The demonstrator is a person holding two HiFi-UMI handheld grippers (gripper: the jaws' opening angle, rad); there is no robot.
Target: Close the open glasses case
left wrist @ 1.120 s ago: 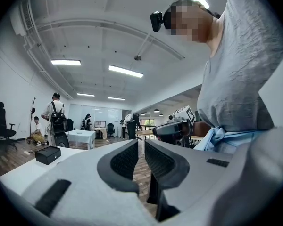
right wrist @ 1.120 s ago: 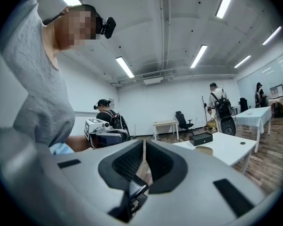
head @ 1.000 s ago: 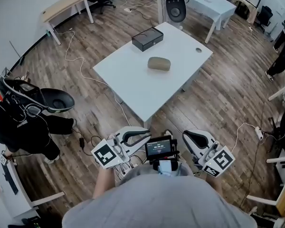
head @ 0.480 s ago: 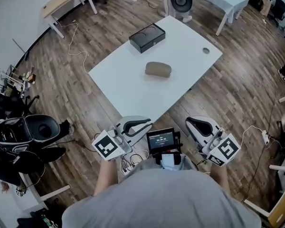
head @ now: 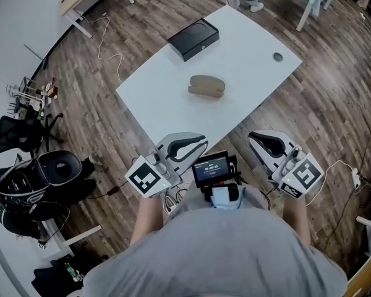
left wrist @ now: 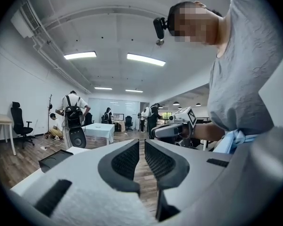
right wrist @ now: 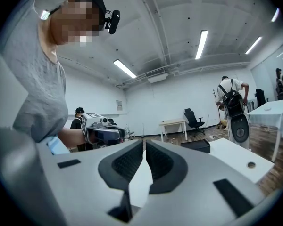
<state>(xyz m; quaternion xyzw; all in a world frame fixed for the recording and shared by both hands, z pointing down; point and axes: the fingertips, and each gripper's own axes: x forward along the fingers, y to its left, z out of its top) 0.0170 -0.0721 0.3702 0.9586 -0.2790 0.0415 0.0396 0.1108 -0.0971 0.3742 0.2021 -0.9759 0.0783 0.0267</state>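
1. Left gripper (head: 195,144): I read its jaws in the left gripper view as drawn almost together, with only a thin slit between the pads. Nothing sits in that slit.

2. Right gripper (head: 260,140): in the right gripper view its jaws meet at the tips. Nothing is held between them.

3. Both grippers are held off the near edge of the white table (head: 167,104), clear of its surface. A small screen (head: 211,169) sits between them, close to the operator's body.

4. Glasses case (head: 206,86): a tan oval that lies on the table ahead of both grippers and well apart from each. It is forward of the left gripper and forward and to the left of the right gripper. I cannot tell from this height how far its lid stands open.

5. Black box (head: 193,39): it rests on the table beyond the case, farther from both grippers and apart from the case.

6. Round cable hole (head: 277,57): it is set in the tabletop ahead of the right gripper, off to the right of the case.
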